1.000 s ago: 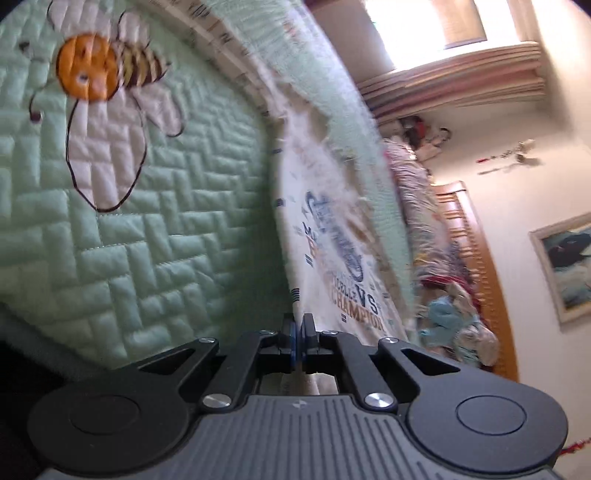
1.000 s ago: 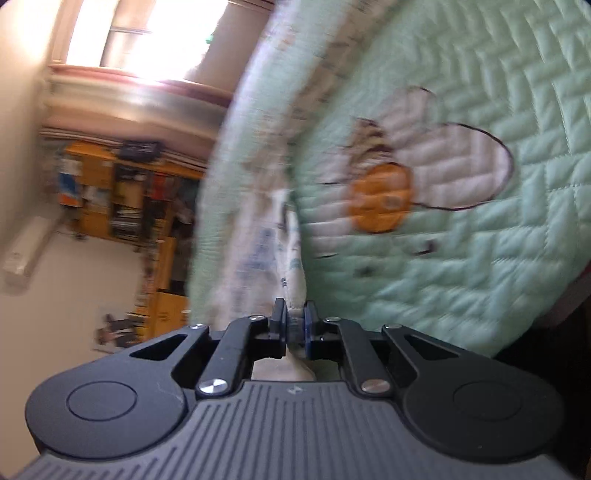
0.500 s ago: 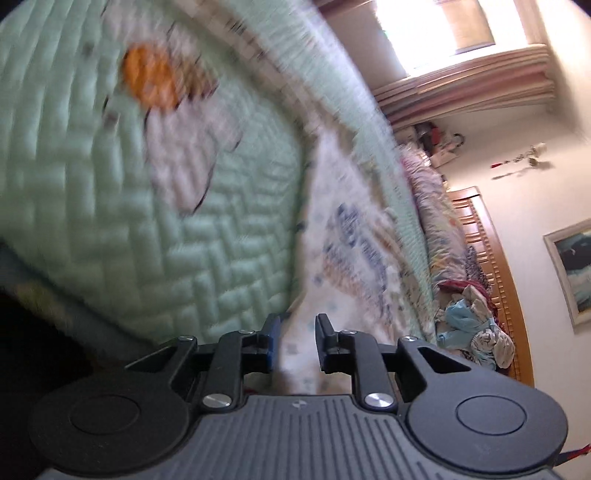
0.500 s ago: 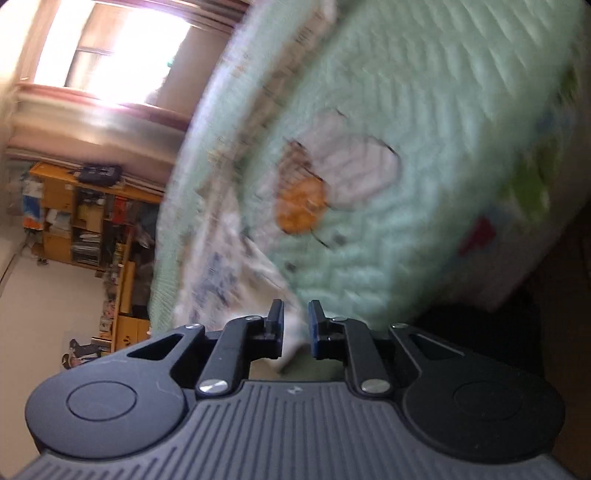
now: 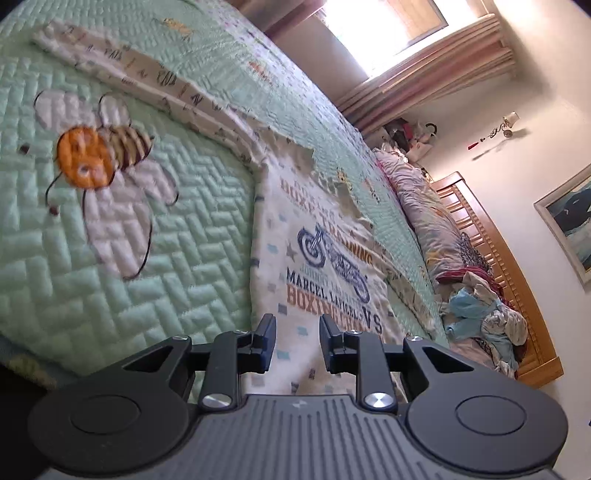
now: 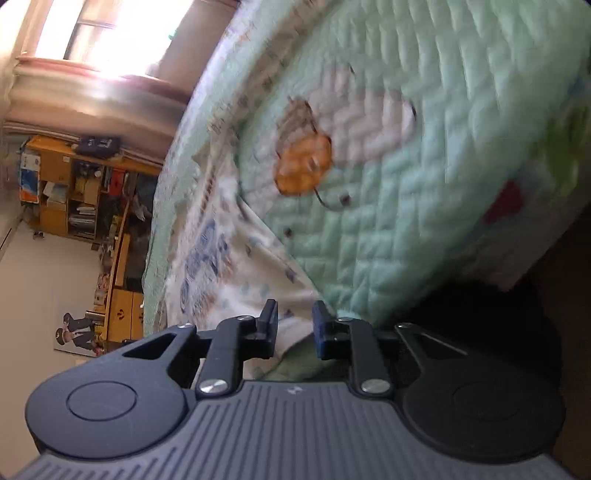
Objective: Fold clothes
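Lying flat on the mint-green quilt, the white printed shirt stretches away from the left gripper, whose jaws are opening with a narrow gap; the shirt's near hem shows between the pads, but they are not pressing it. The right gripper is likewise opening, its gap narrow, with the shirt's edge passing just under and between the pads without being pinched. A second ago both pairs of jaws were clamped on the cloth, which hung up from them in a raised fold; now it has dropped and spread on the bed. The quilt carries a stitched bee beside the shirt. Beyond lie a floral duvet, a heap of clothes against a wooden headboard, a bright window and a framed picture. The right view shows yellow shelves, blurred.
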`<state>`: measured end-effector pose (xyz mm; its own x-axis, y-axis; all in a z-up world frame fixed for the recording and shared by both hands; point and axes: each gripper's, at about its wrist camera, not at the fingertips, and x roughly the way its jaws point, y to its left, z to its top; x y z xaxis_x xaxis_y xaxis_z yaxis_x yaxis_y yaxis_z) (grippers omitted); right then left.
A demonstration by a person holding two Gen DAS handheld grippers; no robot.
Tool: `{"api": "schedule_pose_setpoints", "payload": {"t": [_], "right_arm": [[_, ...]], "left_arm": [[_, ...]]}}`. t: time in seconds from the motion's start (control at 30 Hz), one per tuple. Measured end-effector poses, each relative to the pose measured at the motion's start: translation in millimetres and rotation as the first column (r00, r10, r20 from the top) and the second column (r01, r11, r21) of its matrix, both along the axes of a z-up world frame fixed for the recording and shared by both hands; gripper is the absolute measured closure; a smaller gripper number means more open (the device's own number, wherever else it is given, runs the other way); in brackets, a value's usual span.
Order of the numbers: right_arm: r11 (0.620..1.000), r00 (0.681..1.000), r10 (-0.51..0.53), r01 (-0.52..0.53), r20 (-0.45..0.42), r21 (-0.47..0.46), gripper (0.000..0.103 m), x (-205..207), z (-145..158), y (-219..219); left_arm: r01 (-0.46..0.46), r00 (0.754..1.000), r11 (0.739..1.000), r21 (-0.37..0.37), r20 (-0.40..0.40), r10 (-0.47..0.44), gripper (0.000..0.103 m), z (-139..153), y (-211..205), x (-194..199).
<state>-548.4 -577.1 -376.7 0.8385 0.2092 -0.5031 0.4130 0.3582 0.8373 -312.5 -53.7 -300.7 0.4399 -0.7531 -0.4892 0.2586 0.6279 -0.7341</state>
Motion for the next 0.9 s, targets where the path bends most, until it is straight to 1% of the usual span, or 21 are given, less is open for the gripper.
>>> {"api": "schedule_pose_setpoints", "payload": {"t": [0.03,0.1,0.13,0.17,0.23,0.27,0.33,0.37,0.43,0.5,0.57,0.63,0.67,0.7,0.77,0.8,0.83,0.87,0.9], "right_arm": [[1.000,1.000,-0.004,0.005,0.022,-0.015,0.077,0.8,8.8,-2.0],[0.999,0.997,0.006,-0.003,0.083,-0.045,0.075,15.1,25.1,-3.5],[0.998,0.993,0.018,-0.012,0.115,-0.057,0.071,29.2,34.2,-3.4],[0.998,0.990,0.025,-0.017,0.140,-0.061,0.068,44.5,41.6,-3.8],[0.998,0.983,0.036,-0.025,0.180,-0.060,0.064,79.4,52.3,-8.0],[0.998,0.980,0.044,-0.033,0.196,-0.058,0.064,96.5,56.1,-11.4],[0.998,0.973,0.066,-0.059,0.221,-0.038,0.062,142.2,57.6,-14.5],[0.997,0.970,0.078,-0.076,0.229,-0.016,0.059,162.4,56.3,-17.8],[0.993,0.966,0.098,-0.110,0.238,0.037,0.057,204.9,48.2,-28.0],[0.987,0.966,0.102,-0.128,0.238,0.097,0.056,246.1,33.5,-40.4],[0.976,0.967,0.097,-0.139,0.236,0.168,0.055,286.8,10.7,-53.0],[0.965,0.970,0.089,-0.140,0.225,0.222,0.054,322.8,-14.2,-63.9],[0.961,0.972,0.092,-0.143,0.215,0.236,0.051,340.7,-27.4,-68.9],[0.957,0.974,0.095,-0.146,0.205,0.249,0.051,358.7,-40.6,-73.9],[0.973,0.979,0.032,-0.076,0.199,0.216,0.073,378.6,-52.6,-93.5],[0.979,0.976,-0.032,-0.014,0.217,0.205,0.073,381.4,-54.6,-105.9],[0.979,0.964,-0.112,0.065,0.243,0.193,0.072,378.5,-53.6,-118.8],[0.975,0.952,-0.180,0.140,0.248,0.171,0.072,373.1,-50.0,-128.8],[0.972,0.946,-0.218,0.188,0.241,0.141,0.071,367.7,-44.1,-134.2]], "left_arm": [[0.004,1.000,1.000,0.002,0.008,-0.004,0.076,0.1,5.3,-0.3],[0.012,1.000,1.000,0.008,0.017,-0.012,0.076,0.9,0.7,6.9],[0.013,1.000,1.000,0.013,0.019,-0.013,0.072,1.2,-1.9,10.6],[0.009,1.000,1.000,0.020,0.019,-0.010,0.070,1.0,-4.2,13.6],[0.011,1.000,1.000,0.017,0.012,-0.011,0.070,-1.5,-9.5,19.0],[0.015,1.000,1.000,0.012,0.010,-0.016,0.070,-2.9,-10.9,20.1],[0.028,1.000,0.999,0.017,0.006,-0.028,0.070,-6.9,-13.9,21.7],[0.033,0.999,0.999,0.023,0.004,-0.033,0.070,-9.0,-14.8,22.5],[0.043,0.999,0.999,0.029,-0.009,-0.043,0.070,-14.5,-15.3,26.4],[0.041,0.999,0.999,0.034,-0.024,-0.040,0.069,-19.7,-14.8,31.9],[0.036,0.999,0.999,0.033,-0.042,-0.035,0.062,-25.8,-14.8,39.0],[0.034,0.997,0.999,0.033,-0.066,-0.032,0.062,-32.7,-18.6,49.7],[0.039,0.997,0.999,0.030,-0.073,-0.037,0.062,-35.4,-21.9,55.4],[0.048,0.996,0.998,0.027,-0.074,-0.046,0.062,-37.3,-26.2,61.0],[0.068,0.996,0.997,0.041,-0.068,-0.065,0.062,-37.3,-34.2,68.7],[0.080,0.995,0.996,0.049,-0.062,-0.077,0.062,-36.6,-38.3,72.1],[0.092,0.994,0.994,0.054,-0.057,-0.089,0.062,-36.0,-41.4,74.3],[0.104,0.993,0.993,0.058,-0.054,-0.101,0.062,-36.0,-44.2,76.4],[0.115,0.992,0.991,0.063,-0.053,-0.112,0.062,-36.7,-46.8,78.4]]}}
